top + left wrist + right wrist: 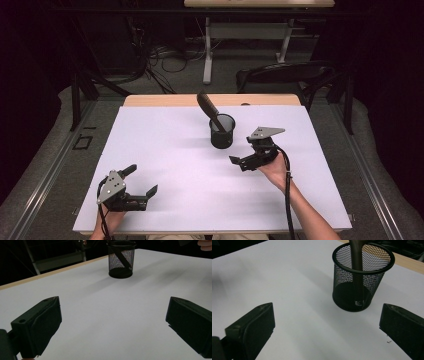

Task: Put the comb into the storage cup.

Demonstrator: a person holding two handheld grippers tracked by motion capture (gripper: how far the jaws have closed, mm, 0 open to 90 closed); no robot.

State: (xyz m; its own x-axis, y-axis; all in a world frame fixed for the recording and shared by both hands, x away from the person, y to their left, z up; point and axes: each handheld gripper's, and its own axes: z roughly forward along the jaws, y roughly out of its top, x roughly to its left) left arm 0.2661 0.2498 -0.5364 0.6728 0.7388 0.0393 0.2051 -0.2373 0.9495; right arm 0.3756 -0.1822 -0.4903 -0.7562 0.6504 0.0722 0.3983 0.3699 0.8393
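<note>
A black mesh cup (pixel 222 131) stands upright on the white table (pixel 180 165), toward the back middle. A dark long-handled utensil (pixel 208 107) leans out of it to the left. The cup (pixel 359 277) is close in the right gripper view, with the utensil's handle (pixel 356 255) resting on its rim. In the left gripper view the cup (pixel 121 258) is far off. My right gripper (pixel 245 150) is open, just right of and in front of the cup, holding nothing. Near the front left corner my left gripper (pixel 143 180) is open and empty.
The table's wooden back edge (pixel 165 100) shows behind the white surface. A black chair (pixel 285 75) stands behind the table at the right, and cables and desk legs (pixel 207 55) lie on the floor beyond.
</note>
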